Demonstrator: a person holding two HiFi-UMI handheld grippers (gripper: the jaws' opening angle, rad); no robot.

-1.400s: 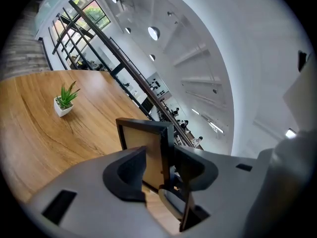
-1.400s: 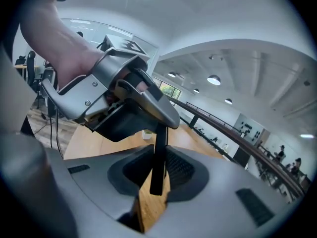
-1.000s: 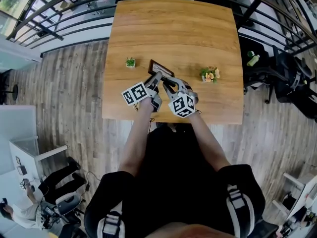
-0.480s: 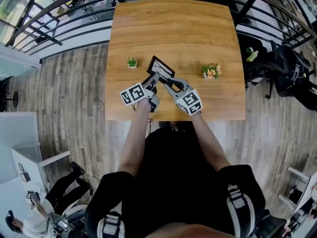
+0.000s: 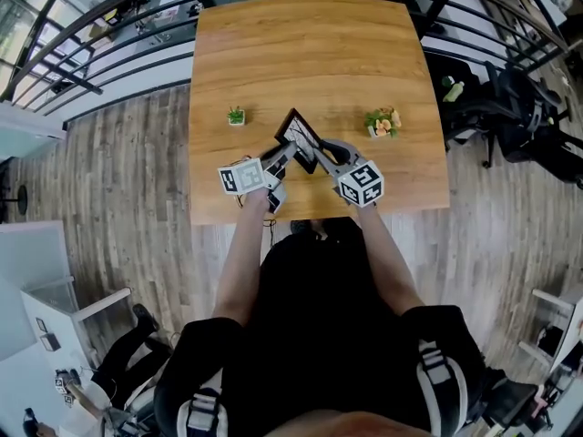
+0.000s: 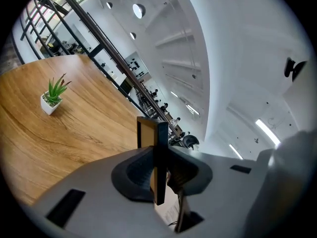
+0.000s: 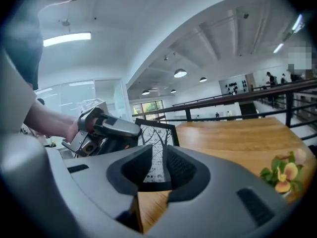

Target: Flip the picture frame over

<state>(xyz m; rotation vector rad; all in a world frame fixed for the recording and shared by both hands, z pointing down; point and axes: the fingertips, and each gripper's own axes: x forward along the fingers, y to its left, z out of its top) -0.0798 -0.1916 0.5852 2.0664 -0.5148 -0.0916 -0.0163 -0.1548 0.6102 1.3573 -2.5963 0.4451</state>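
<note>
The picture frame (image 5: pixel 299 135) is up on edge over the near middle of the wooden table (image 5: pixel 310 53), tilted, with a gripper clamped on it from each side. The left gripper (image 5: pixel 291 150) has just been closing its jaws, and in the left gripper view they now press on the frame's thin black edge (image 6: pixel 159 152), which runs upright between the pads with a light brown face turned left. The right gripper (image 5: pixel 315 156) pinches the frame's lower border between its jaws, and the right gripper view looks at the glazed front, a black-and-white print of bare trees (image 7: pixel 156 148). A small green plant (image 5: pixel 236 116) in a white pot stands to the frame's left and a pot of flowers (image 5: pixel 383 123) to its right, both well apart from it
</note>
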